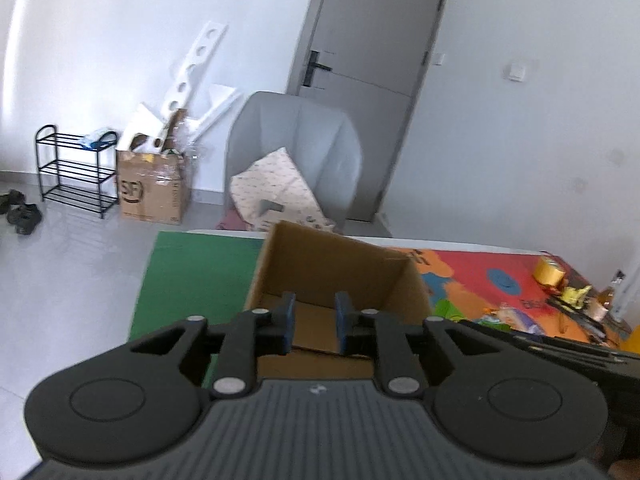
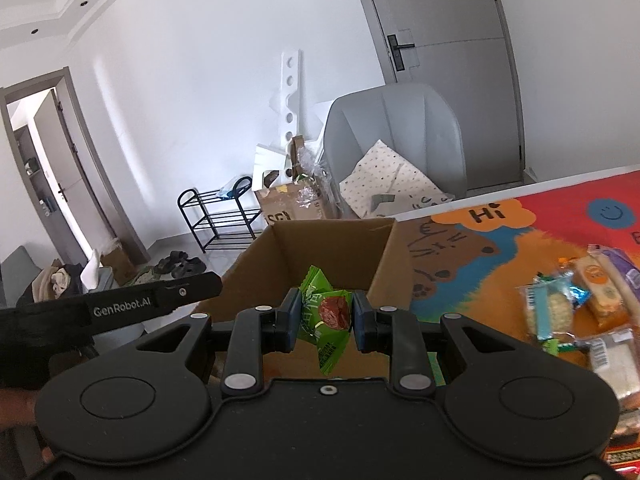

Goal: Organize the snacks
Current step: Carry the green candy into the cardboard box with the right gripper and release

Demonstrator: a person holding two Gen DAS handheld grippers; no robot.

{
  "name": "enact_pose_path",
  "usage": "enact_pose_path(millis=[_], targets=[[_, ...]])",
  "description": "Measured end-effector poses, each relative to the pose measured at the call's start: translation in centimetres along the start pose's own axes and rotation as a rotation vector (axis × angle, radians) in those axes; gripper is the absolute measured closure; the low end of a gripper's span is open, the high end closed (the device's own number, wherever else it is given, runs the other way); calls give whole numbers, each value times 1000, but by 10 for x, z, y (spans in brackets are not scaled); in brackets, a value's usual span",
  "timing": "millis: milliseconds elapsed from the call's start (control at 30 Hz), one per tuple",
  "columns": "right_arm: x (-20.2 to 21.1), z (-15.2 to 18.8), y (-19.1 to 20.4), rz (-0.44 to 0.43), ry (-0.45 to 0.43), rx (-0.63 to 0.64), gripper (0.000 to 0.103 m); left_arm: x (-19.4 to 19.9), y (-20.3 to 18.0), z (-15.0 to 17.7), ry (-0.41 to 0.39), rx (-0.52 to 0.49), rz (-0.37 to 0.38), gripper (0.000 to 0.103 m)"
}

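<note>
The left gripper (image 1: 315,322) hangs over the open brown cardboard box (image 1: 340,264), its blue-padded jaws a little apart with nothing between them. To its right, the right gripper (image 2: 326,320) pinches a small green foil snack packet (image 2: 326,312) printed with a round red-brown picture, crinkled and tilted, above the same box. Farther right, more wrapped snacks (image 2: 580,304) lie on the colourful cartoon mat (image 2: 520,248).

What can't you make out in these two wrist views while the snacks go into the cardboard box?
- Cardboard box floor: left wrist view, mostly covered by the left gripper.
- Green snack packet lettering: right wrist view, too small; right gripper pads cover its sides.
- Snack pile: right wrist view, cut off at the right edge.
</note>
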State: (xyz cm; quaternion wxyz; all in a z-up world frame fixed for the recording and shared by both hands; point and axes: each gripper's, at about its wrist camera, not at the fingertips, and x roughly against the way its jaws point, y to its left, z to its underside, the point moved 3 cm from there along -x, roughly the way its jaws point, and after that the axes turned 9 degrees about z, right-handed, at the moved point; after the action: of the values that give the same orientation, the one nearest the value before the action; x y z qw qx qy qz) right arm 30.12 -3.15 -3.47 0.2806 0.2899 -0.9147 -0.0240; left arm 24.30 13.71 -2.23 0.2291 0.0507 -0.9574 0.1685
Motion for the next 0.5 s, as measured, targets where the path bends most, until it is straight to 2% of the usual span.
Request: enact_pose_path(millis=[67,133,233,267,333,467,500], targets=[[-4,-1,4,-2,2,1,78,0,2,0,9,20,12,71],[-8,-3,6,-4,3,-5,78,4,3,1,3,33,4,51],[-10,-5,9,-15,2,-9,78,13,1,1,-25,16,-11,35],[-11,-5,10,-19,3,-7,77,16,1,1,-32,13,-13,32],[-12,-6,11,-18,8,-14,69,21,2,1,-44,23,-22,24],[-3,-5,5,40,-29,-2,45,25,5,4,-42,43,-55,13],[-1,-4,4,43,-33,-8,42,26,5,5,-36,46,-55,11]])
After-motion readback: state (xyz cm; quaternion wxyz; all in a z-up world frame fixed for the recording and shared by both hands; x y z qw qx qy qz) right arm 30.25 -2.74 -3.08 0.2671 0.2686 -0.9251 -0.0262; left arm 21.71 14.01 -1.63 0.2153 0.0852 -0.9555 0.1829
